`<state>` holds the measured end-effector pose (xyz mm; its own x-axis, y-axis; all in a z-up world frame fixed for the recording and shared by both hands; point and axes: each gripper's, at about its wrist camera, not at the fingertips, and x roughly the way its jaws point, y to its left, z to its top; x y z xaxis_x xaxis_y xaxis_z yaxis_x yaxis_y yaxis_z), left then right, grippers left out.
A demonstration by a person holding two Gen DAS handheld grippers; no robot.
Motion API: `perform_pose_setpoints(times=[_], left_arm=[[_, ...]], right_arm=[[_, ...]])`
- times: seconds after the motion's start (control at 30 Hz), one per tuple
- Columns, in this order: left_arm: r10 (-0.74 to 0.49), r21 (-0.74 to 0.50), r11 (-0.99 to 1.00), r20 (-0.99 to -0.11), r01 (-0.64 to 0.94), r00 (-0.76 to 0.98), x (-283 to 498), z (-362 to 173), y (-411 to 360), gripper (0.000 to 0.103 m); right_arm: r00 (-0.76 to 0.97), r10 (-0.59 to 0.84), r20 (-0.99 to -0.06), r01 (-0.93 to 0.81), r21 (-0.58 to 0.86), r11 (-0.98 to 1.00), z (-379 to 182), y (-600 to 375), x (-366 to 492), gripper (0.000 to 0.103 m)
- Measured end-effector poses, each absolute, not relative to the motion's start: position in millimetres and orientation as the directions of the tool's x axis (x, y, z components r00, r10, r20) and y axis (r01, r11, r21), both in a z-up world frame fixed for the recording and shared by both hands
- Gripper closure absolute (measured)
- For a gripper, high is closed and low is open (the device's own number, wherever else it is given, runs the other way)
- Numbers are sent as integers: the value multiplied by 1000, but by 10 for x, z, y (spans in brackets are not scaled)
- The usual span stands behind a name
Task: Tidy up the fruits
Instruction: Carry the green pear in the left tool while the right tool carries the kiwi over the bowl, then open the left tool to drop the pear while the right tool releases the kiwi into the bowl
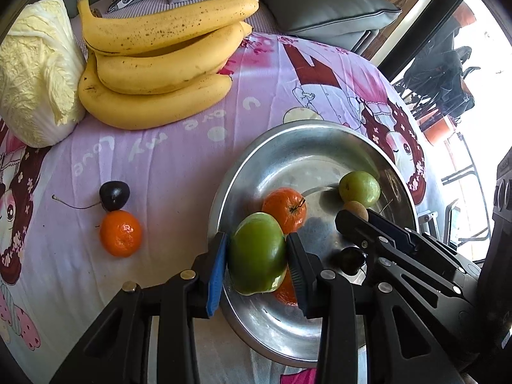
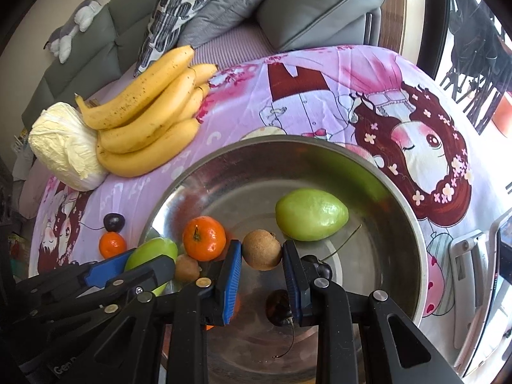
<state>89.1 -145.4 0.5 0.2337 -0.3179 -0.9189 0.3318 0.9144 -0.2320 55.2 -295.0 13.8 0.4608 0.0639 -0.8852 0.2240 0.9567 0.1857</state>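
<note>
The left gripper [image 1: 257,256] has its jaws clamped on a green fruit [image 1: 257,254], held over the near rim of the steel bowl [image 1: 320,137]. Under and behind that fruit, part of an orange fruit shows at the bowl's floor. The right gripper [image 2: 261,251] has its jaws clamped on a small brown fruit [image 2: 261,249], held above the bowl's middle. Below it on the bowl floor lie two dark cherries [image 2: 280,308], one with a long stem.

Further in, a mandarin [image 2: 204,238] sits in the bowl just left of the brown fruit, with a second brown fruit [image 2: 187,267] beside it. A larger green fruit [image 2: 312,214] lies toward the bowl's far right side.

Outside the bowl, on the pink printed cloth [image 1: 179,160] to its left, a second mandarin [image 1: 121,233] touches a dark cherry [image 1: 114,195] just behind it.

At the far left edge, a bunch of bananas [image 1: 160,60] rests against a cabbage [image 1: 35,70]. Grey cushions [image 2: 320,6] lie beyond.
</note>
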Motion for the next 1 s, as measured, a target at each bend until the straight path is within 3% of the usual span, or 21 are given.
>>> perform_pose_setpoints(times=[1.0], left_arm=[[-348,-275,909,-915,314,206,831,49,-1361,65]], right_arm=[[427,53,-902,238,169,956,85,-2969,573,72]])
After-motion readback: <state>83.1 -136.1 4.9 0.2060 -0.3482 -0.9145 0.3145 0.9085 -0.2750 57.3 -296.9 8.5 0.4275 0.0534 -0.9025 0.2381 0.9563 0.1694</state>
